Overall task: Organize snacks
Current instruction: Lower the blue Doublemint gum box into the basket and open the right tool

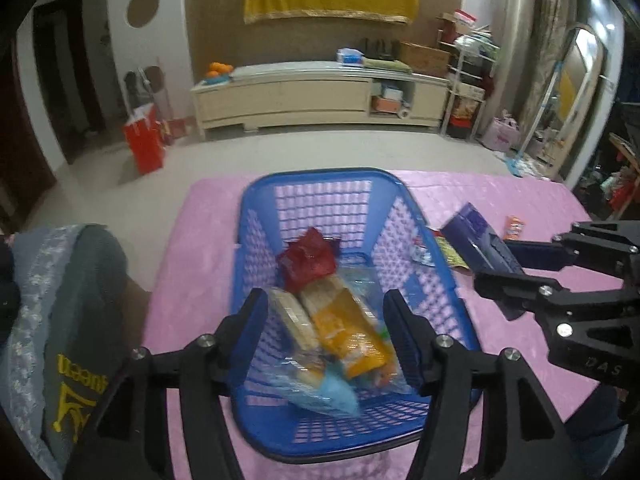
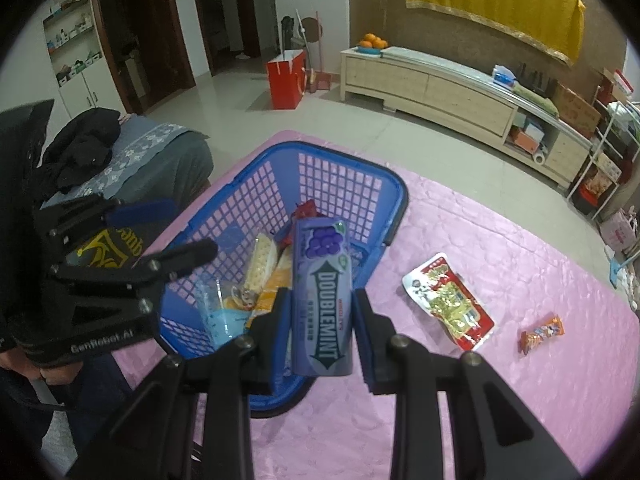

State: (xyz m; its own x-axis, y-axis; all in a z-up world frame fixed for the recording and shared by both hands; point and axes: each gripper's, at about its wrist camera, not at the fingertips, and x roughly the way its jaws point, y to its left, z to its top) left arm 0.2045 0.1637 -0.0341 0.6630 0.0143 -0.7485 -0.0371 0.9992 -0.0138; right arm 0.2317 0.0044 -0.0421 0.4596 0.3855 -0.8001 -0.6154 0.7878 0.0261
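Right gripper pinches the gum pack beside the basket; the left gripper's spread, empty fingers could block its drop.

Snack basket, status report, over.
Left gripper open above basket. Right gripper shut on Doublemint pack. Two snacks remain on cloth. Path clear.

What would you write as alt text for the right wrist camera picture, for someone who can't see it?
A black two-finger right gripper clamps a purple Doublemint gum pack just over the rim of a blue plastic basket already holding several snack packets. On the pink tablecloth to the right lie a red and white snack pouch and a small orange wrapped candy.
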